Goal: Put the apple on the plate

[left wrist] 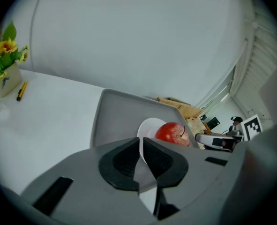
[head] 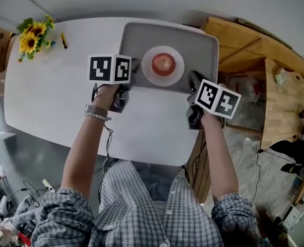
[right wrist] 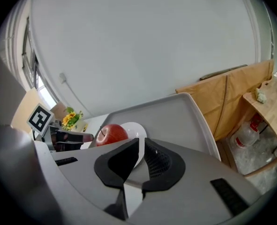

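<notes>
Item count, head view: one worktop [head: 54, 102], white; one grey tray [head: 203, 42]; one white plate [head: 177, 76]; one red apple [head: 163, 63]; two hand-held grippers, each carrying one cube with square markers. The tray sits toward the 1 o'clock part of the worktop, and its right end overhangs the worktop edge toward one wooden unit [head: 244, 45] at 3 o'clock. The plate rests inside the tray, just left of the tray's centre. The apple sits on the middle of the plate, stem side up, with bare plate rim showing all round it. The left hand-held gripper [head: 132, 71] meets the tray rim at 9 o'clock from the plate. The right hand-held gripper [head: 193, 80] meets the tray rim at 4 o'clock from the plate. In the left gripper view the two jaws stand drawn in to a narrow slit, clamped on the tray's near rim, with plate and apple directly beyond the tips. In the right gripper view the two jaws show the same narrow slit, likewise clamped on the tray rim, with the apple at 11 o'clock from the tips. Remaining items on the worktop: one bunch of sunflowers [head: 32, 37] at the 10 o'clock corner, and one yellow pen [head: 64, 40] just beside it at 3 o'clock, well apart from the tray
</notes>
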A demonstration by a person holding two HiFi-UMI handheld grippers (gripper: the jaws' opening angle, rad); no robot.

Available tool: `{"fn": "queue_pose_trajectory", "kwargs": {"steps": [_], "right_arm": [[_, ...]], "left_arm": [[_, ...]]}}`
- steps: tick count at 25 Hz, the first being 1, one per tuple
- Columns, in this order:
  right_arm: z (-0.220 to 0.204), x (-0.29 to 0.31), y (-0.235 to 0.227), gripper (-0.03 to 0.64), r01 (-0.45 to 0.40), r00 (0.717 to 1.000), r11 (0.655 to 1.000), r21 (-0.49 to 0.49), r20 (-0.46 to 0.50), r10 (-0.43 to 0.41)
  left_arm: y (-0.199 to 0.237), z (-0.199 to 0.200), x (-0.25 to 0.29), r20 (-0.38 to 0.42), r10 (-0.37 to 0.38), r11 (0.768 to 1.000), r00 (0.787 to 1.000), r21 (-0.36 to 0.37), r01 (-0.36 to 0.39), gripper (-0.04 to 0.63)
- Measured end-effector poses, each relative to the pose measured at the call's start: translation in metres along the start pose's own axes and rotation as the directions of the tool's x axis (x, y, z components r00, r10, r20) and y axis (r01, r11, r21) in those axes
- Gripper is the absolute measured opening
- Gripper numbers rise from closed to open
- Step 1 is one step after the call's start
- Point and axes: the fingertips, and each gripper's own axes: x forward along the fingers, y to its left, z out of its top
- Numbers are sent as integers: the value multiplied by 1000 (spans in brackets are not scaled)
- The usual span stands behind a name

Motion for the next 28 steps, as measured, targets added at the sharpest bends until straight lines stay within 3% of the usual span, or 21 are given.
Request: {"fn": "queue_pose_trajectory", "kwargs": {"steps": [7,14,22,28], "right_arm": [[4,-40,43,37,-101,990,987,-129,81,112],[14,-87,78,35,-50,978,961,-272,179,102],[29,-135,103,34,-6,953,933,-359,281,114],[44,-173,101,34,53,926,927,-372,366,93]], "left_arm": [[-24,18,-53,135,-59,993,989,105,45,11],[-38,26,-123,316,-48,989,947,148,1,9],[-56,19,-187,416,-96,983,904,182,21,9],[-65,15,-232,480,-100,977,872,211,-4,9]]}}
